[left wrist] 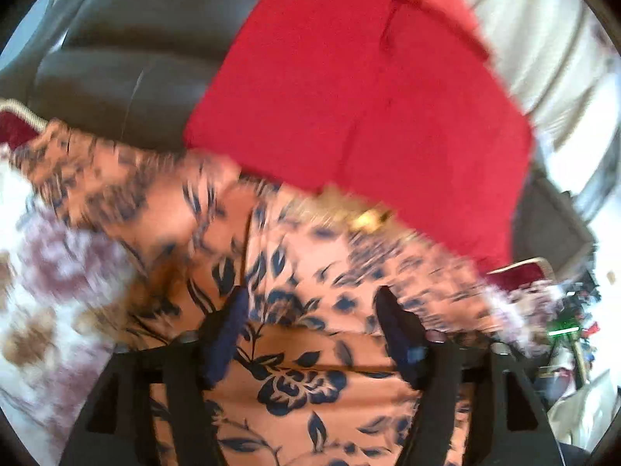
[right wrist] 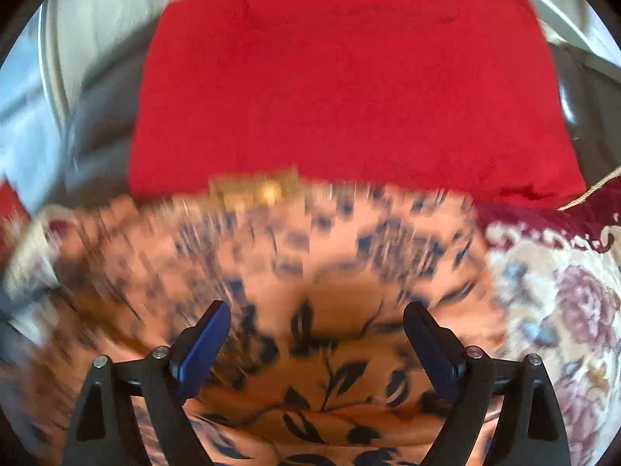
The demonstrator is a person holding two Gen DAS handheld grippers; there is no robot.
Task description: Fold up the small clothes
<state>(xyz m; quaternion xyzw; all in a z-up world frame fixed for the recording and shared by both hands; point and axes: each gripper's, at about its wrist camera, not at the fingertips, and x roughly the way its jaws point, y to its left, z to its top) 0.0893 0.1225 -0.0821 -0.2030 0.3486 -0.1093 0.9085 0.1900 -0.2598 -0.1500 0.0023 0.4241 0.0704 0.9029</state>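
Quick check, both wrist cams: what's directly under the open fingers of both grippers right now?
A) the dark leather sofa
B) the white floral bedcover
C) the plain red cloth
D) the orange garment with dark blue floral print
D: in both wrist views the orange floral garment fills the gap between the spread fingers of the left gripper and right gripper, while the red cloth lies farther ahead.

Dark sofa [left wrist: 116, 62] behind; pale curtain [left wrist: 543, 27] at right; flowered rug [right wrist: 562, 303] with maroon border [right wrist: 582, 213] below.
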